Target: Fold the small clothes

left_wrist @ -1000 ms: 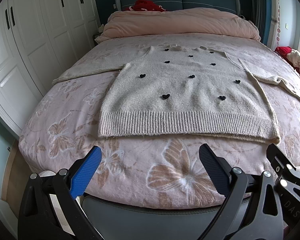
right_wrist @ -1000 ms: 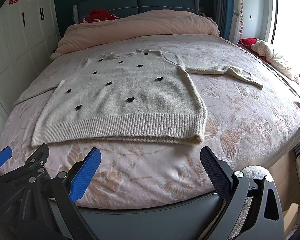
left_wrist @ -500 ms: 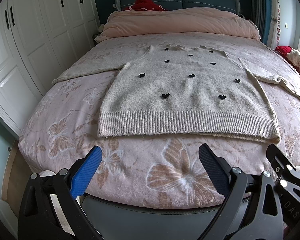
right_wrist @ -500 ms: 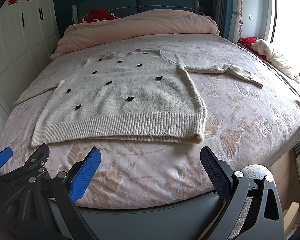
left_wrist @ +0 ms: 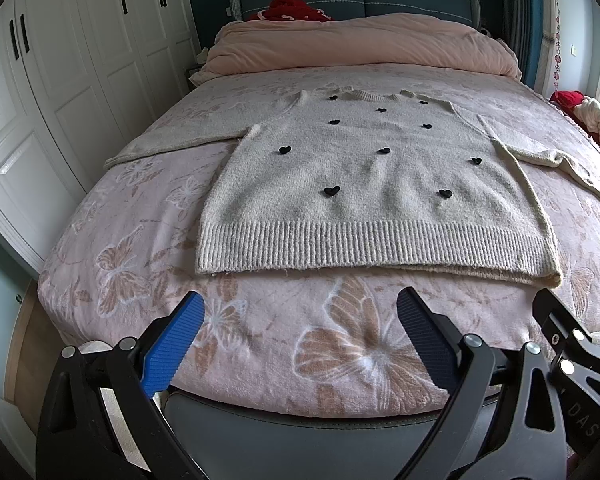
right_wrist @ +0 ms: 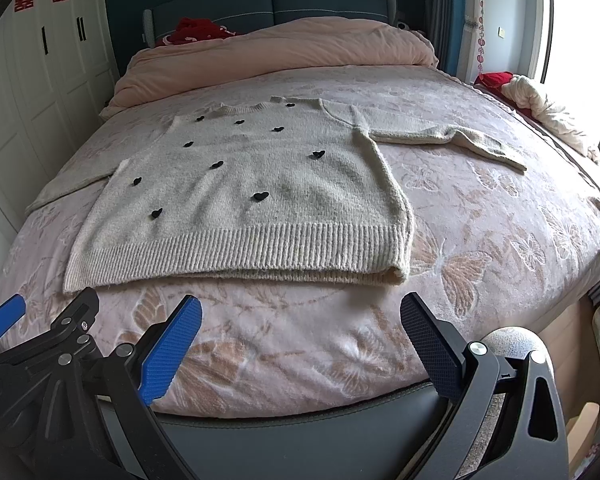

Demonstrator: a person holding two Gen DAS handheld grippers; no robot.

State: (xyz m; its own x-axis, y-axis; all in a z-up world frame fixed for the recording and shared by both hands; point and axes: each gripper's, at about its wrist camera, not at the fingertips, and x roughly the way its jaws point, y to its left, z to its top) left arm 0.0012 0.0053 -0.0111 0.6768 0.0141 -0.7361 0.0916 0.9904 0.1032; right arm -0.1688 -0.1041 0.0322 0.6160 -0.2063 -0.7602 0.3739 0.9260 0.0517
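A cream knitted sweater (left_wrist: 364,184) with small black hearts lies flat, front up, on the pink butterfly bedspread (left_wrist: 260,336), sleeves spread to both sides. It also shows in the right wrist view (right_wrist: 256,200). My left gripper (left_wrist: 300,340) is open and empty, held at the foot of the bed short of the ribbed hem (left_wrist: 364,248). My right gripper (right_wrist: 300,344) is open and empty, also short of the hem (right_wrist: 244,252), beside the left gripper (right_wrist: 40,344).
A rolled pink duvet (left_wrist: 360,48) lies at the headboard end. White wardrobe doors (left_wrist: 60,80) stand along the left. Red and white clothes (right_wrist: 540,108) lie by the window on the right. The grey bed frame edge (left_wrist: 300,428) is just below the grippers.
Both grippers have crept very slightly forward toward the sweater. Nothing else has moved.
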